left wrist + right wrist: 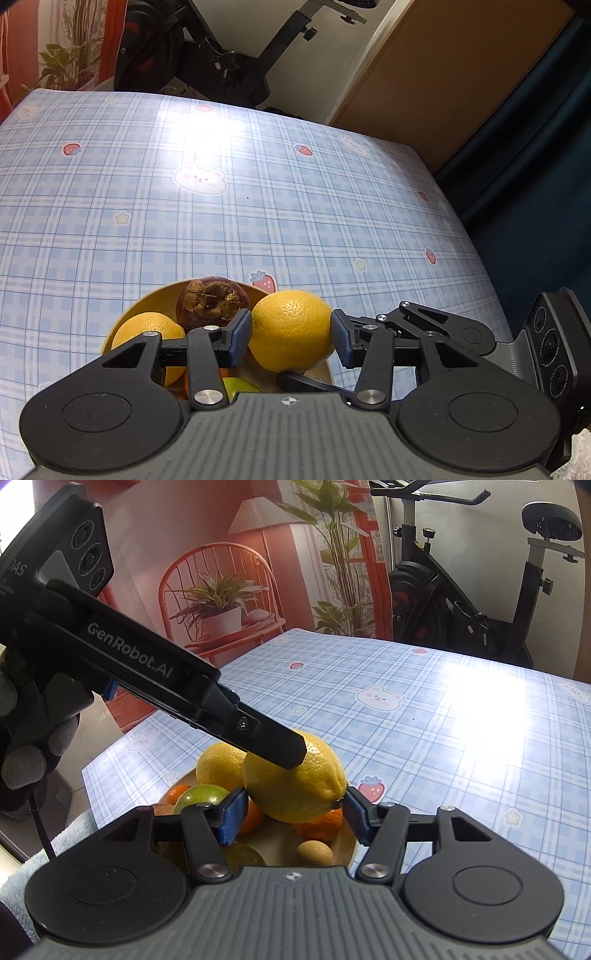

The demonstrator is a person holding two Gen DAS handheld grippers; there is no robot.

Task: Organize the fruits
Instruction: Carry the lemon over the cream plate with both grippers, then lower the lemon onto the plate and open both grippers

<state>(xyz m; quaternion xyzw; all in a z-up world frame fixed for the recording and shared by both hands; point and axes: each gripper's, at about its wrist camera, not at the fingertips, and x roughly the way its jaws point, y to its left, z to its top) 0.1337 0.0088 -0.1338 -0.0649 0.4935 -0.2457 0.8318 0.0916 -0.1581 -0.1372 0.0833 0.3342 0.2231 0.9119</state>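
I have the left gripper (291,330) clamped on a yellow lemon (291,330), both blue pads pressed against its sides, and the fruit hangs above the near right edge of the wooden bowl (155,299). From the right wrist view the same lemon (295,779) sits between the right gripper (293,814) fingers too: the right-hand pad touches the lemon's pointed tip, the left-hand pad lies against its lower flank, so both grippers appear closed on this one fruit, each at a middling width. The left gripper (284,753) reaches in from the upper left of that view, its black finger laid across the top of the lemon, with a grey gloved hand (29,738) behind it. In the bowl (347,843) I can see a second lemon (218,766), a green fruit (201,797), some oranges (321,823), and a small tan round fruit (314,853). The left view adds a dark purple mangosteen (210,302) with a dried brown calyx, next to the second lemon (147,328). The bowl rests on a blue plaid tablecloth (295,206) printed with bears and strawberries, and an exercise bike (480,602) stands beyond the table
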